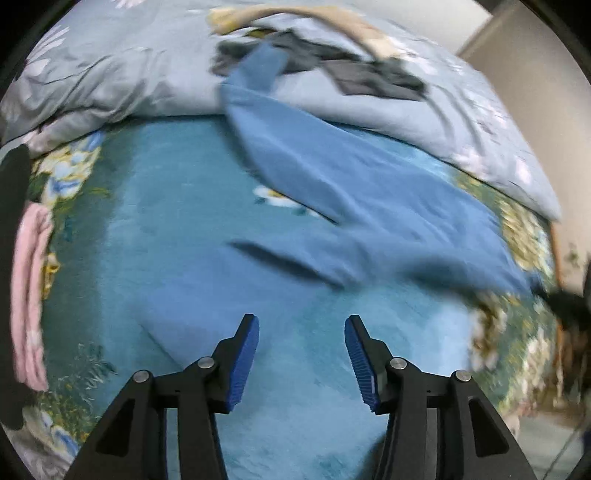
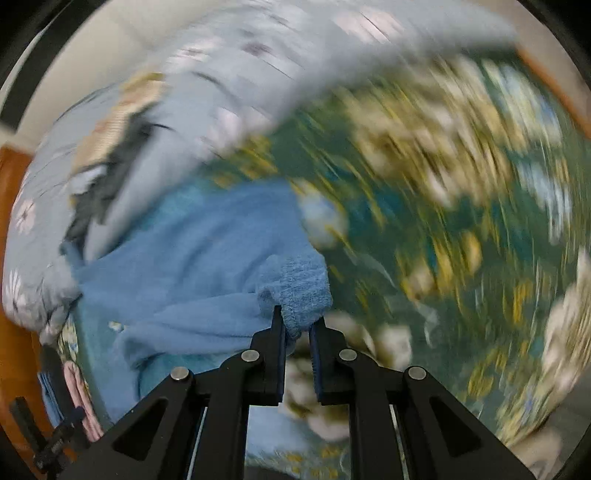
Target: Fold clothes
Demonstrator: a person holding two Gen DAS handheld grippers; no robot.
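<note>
My left gripper (image 1: 301, 334) hovers with jaws spread wide over the teal floral bedsheet (image 1: 155, 229), holding nothing. My right gripper (image 2: 297, 326) is clamped on the ribbed cuff (image 2: 304, 286) of the blue sweater (image 1: 354, 206), which lies stretched across the bed toward the pale floral duvet (image 1: 110, 77). A folded pink garment (image 1: 29, 295) sits at the sheet's left edge. Farther back, dark grey clothes (image 1: 373, 75) and a beige garment (image 1: 354, 26) rest on the duvet; the right view is blurred.
</note>
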